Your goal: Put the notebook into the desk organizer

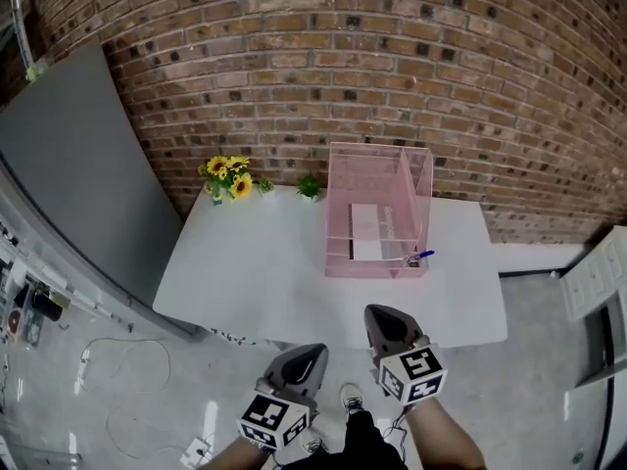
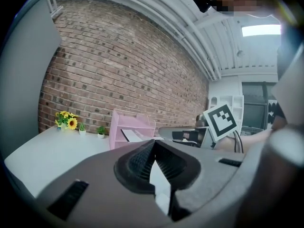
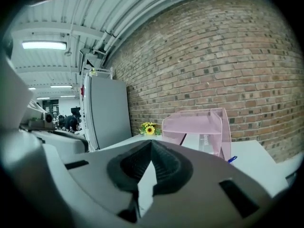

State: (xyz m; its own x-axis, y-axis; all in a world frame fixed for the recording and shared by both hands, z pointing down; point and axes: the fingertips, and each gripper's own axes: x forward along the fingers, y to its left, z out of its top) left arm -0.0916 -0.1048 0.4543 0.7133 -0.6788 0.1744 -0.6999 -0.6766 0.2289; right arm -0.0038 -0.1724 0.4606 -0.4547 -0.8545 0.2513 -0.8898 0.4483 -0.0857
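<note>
Notebook (image 1: pixel 365 231) lying flat inside pink desk organizer (image 1: pixel 338 204), on white worktop (image 1: pixel 255 272), well ahead of both grippers, left gripper (image 1: pixel 304 353) jaws together, empty, right gripper (image 1: pixel 384 317) jaws together, empty

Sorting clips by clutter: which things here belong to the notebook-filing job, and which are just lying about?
Job in hand: pink desk organizer; notebook, apparently lying inside it; left hand-held gripper and right hand-held gripper, both shut and empty.

Lying about: blue pen beside the organizer; sunflowers; small green plant; grey panel.
</note>
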